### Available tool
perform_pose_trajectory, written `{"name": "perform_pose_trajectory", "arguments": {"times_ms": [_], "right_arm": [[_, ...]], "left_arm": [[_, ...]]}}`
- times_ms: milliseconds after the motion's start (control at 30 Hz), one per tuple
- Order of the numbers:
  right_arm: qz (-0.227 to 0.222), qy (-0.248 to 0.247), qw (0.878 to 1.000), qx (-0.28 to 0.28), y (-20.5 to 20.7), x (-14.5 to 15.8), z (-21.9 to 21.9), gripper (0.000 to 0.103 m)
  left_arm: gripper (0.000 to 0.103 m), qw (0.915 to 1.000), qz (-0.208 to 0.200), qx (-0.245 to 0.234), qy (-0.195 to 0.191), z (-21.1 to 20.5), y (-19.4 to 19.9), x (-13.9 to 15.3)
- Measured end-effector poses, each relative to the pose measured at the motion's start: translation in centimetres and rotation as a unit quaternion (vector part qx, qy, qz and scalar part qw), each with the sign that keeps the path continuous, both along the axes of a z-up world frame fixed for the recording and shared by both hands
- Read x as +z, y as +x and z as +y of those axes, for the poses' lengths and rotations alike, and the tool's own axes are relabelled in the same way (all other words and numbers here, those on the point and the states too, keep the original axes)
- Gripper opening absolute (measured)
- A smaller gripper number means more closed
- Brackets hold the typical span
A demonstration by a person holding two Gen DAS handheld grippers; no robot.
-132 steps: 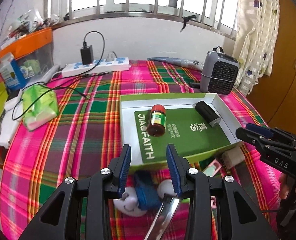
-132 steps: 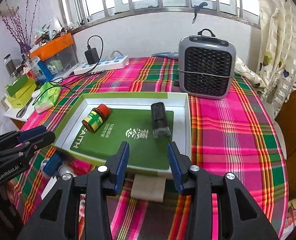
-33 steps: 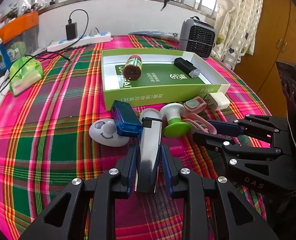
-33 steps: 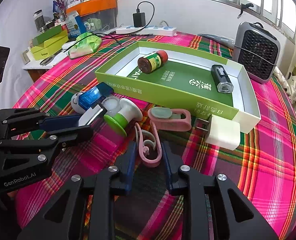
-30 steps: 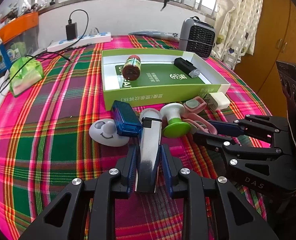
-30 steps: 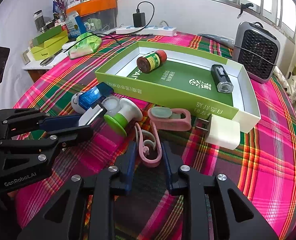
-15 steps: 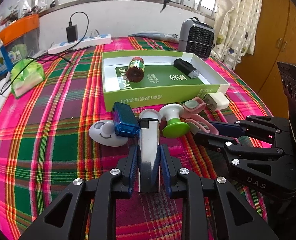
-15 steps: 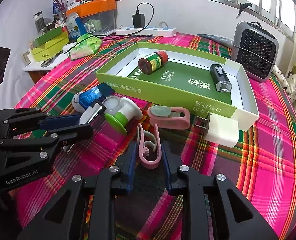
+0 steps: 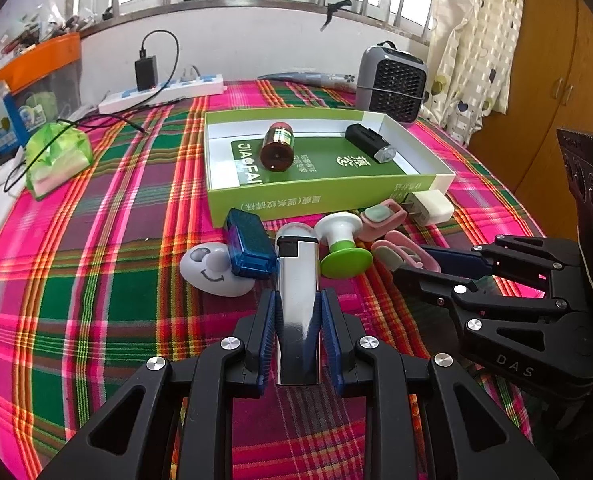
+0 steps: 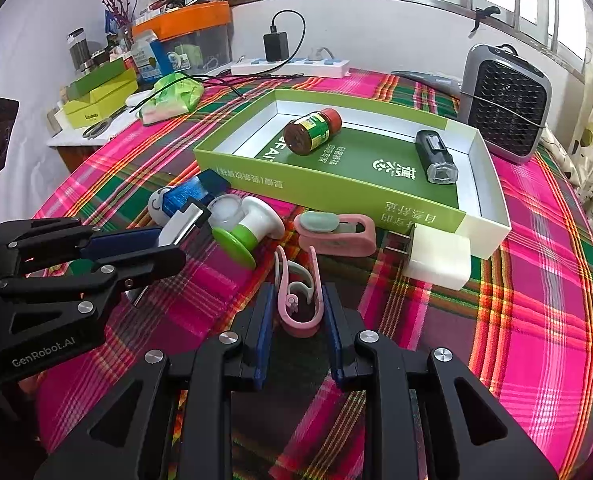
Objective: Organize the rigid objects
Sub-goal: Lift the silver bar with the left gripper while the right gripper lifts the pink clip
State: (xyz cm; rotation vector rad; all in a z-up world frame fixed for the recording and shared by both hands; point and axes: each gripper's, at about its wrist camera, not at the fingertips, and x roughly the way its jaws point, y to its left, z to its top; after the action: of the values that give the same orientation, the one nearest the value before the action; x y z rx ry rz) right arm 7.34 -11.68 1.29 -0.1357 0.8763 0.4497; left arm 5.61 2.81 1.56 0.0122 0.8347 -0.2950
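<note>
My left gripper (image 9: 298, 312) is shut on a silver lighter (image 9: 298, 292) with a black top, held just over the plaid cloth. My right gripper (image 10: 298, 306) is shut on a pink clip (image 10: 298, 300), its loop between the pads. The green box (image 9: 320, 200) stands behind, holding a brown jar (image 9: 277, 150) and a black torch (image 9: 368, 143). In front of it lie a blue case (image 9: 248, 248), a white smiley stone (image 9: 212, 272), a green and white stopper (image 9: 342, 246), a second pink clip (image 10: 336, 232) and a white charger (image 10: 438, 258).
A grey heater (image 10: 504, 100) stands at the back right. A power strip (image 9: 160, 94) with cables and a green tissue pack (image 9: 56, 158) lie at the back left. Boxes and an orange bin (image 10: 184, 28) crowd the far left. A wooden cabinet (image 9: 556, 80) is at the right.
Both grippers moved from the box to the loose items and closed, the left on the lighter, the right on the pink clip. In the last second the lighter has risen slightly.
</note>
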Motion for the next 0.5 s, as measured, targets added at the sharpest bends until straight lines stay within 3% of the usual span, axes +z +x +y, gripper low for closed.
{"name": "perform_pose_trajectory", "arguments": {"times_ms": [500], "right_arm": [[-0.016, 0.011, 1.000, -0.012, -0.7, 1.2, -1.0, 0.025]], "left_arm": [[0.022, 0.9999, -0.016, -0.001, 0.002, -0.7, -0.8, 1.3]]}}
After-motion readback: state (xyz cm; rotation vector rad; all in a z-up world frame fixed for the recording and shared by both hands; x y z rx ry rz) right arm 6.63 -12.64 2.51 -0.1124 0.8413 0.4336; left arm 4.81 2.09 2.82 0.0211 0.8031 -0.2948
